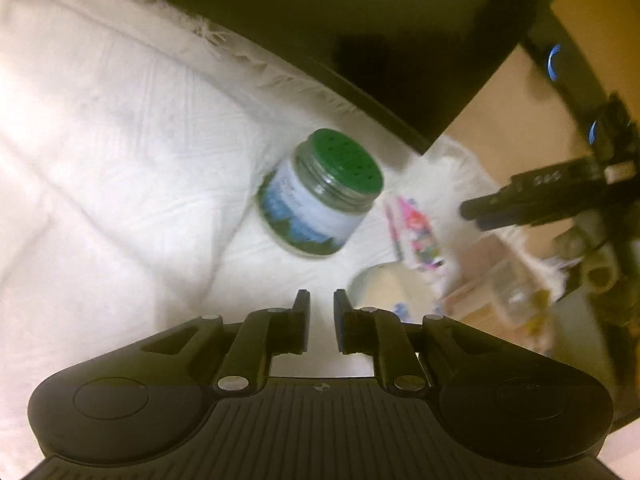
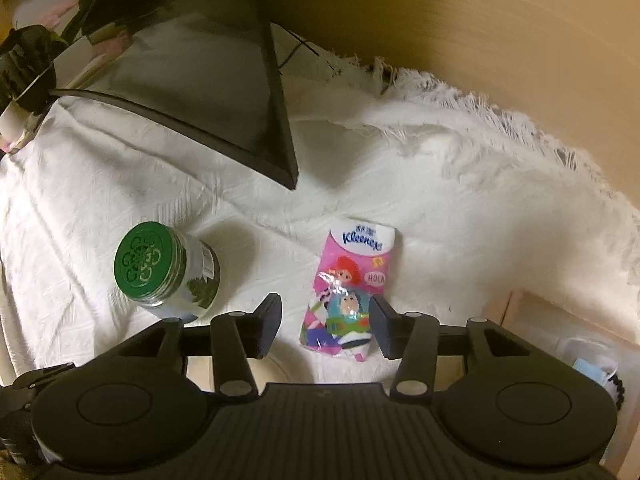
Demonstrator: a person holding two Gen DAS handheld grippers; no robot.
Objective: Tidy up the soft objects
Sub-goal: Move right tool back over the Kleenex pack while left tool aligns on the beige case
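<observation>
The pink plastic tissue pack (image 2: 350, 292), low and centre in the right wrist view, carried "Kleenex" in blue across its white top and "HOLA" in a small bubble (the jar's label was unreadable).

My left view is smeared with motion blur: the green-lidded jar (image 1: 320, 192) has soft edges and its label is unreadable, and the clutter at the right edge is a streaky mess. The white cloth (image 1: 100, 152) glares, nearly blown out on the left. My right view is sharper; the tissue pack (image 2: 352, 284) shows crisp print with a glint on its wrapper. Light is warm and yellowish, the jar casting a soft shadow. Both pictures bend strongly at the edges, and the upper corners fall dim.
</observation>
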